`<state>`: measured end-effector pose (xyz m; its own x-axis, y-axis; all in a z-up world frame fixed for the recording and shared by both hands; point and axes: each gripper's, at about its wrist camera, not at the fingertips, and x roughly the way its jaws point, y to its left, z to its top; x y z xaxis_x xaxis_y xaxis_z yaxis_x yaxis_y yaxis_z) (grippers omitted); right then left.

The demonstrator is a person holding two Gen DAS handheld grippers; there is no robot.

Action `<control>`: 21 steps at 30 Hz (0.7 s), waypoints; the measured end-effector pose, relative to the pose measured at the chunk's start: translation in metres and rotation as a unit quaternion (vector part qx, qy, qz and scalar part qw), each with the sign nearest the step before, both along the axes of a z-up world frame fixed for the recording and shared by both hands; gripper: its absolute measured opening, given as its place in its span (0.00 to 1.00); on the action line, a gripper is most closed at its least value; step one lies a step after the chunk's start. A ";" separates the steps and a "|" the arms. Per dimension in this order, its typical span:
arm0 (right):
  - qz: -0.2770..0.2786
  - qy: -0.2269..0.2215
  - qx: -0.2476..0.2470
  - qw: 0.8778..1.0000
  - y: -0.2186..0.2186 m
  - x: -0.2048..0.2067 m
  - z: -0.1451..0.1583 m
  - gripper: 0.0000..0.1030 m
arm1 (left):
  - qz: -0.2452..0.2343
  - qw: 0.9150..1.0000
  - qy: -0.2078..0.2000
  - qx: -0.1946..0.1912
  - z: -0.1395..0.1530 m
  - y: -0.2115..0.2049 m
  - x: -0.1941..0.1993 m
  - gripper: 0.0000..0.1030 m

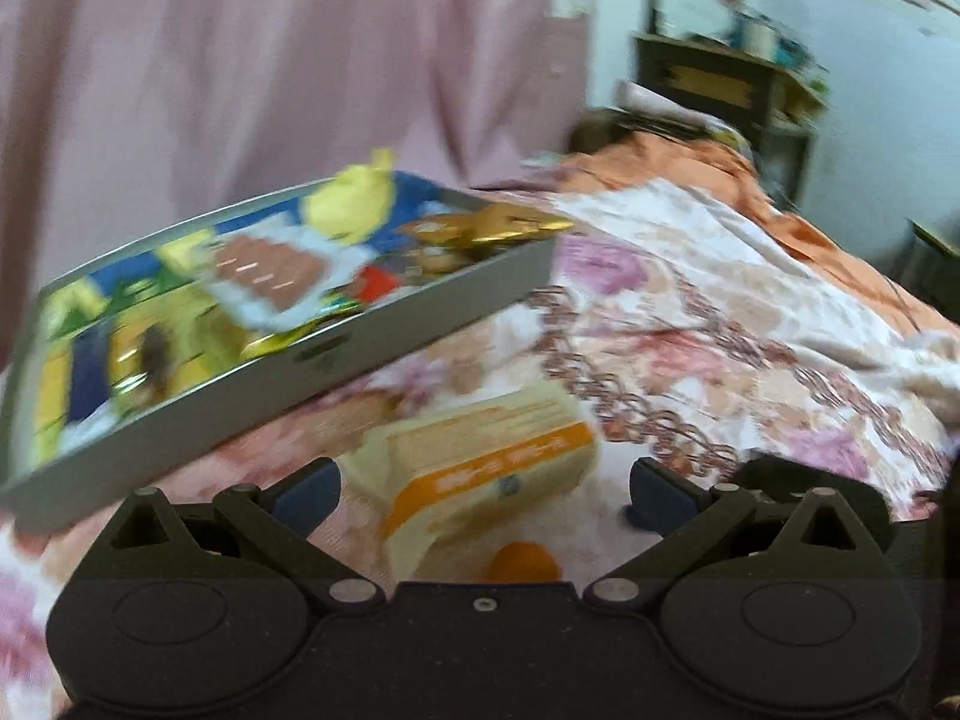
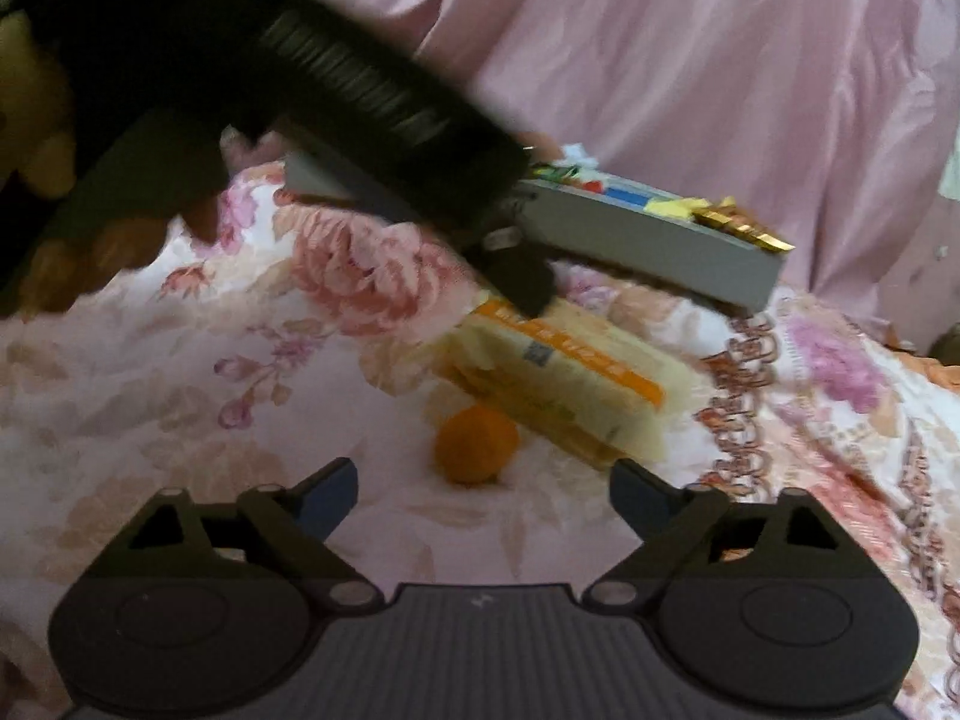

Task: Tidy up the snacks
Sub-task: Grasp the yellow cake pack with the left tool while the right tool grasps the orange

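Observation:
A grey tray [image 1: 384,354] full of colourful snack packets lies on the flowered bedspread, at upper left in the left wrist view. It also shows in the right wrist view [image 2: 648,240], partly behind the left arm. A cream and orange cracker packet [image 1: 480,468] lies in front of the tray, and shows in the right wrist view [image 2: 558,378]. A small orange fruit [image 2: 477,444] lies next to the packet, and shows in the left wrist view [image 1: 522,561]. My left gripper [image 1: 483,489] is open just above the packet. My right gripper [image 2: 483,495] is open and empty near the fruit.
The bed carries a flowered sheet [image 2: 240,330]. A pink curtain [image 1: 270,60] hangs behind the tray. A rumpled orange quilt [image 1: 690,168] lies at the far end of the bed. A dark shelf unit [image 1: 726,90] stands by the far wall.

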<state>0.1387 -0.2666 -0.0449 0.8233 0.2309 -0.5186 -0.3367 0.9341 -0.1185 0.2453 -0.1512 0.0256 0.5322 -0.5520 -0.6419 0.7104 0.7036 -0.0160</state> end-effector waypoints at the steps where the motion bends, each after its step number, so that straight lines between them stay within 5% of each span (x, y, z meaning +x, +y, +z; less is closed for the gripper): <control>1: 0.004 0.002 -0.001 1.000 0.002 0.003 -0.003 0.85 | -0.019 1.000 0.001 0.008 -0.001 -0.006 0.003 0.99; 8: 0.000 0.019 0.020 1.000 0.000 0.022 -0.013 0.70 | -0.117 0.987 -0.051 0.094 -0.012 -0.044 0.014 0.99; 13: -0.007 0.026 0.038 0.999 -0.003 0.028 -0.013 0.62 | -0.159 0.977 -0.051 0.130 -0.021 -0.064 0.027 0.99; 21: -0.015 0.026 0.049 0.998 -0.003 0.031 -0.015 0.48 | -0.149 0.976 -0.014 0.159 -0.035 -0.071 0.042 0.80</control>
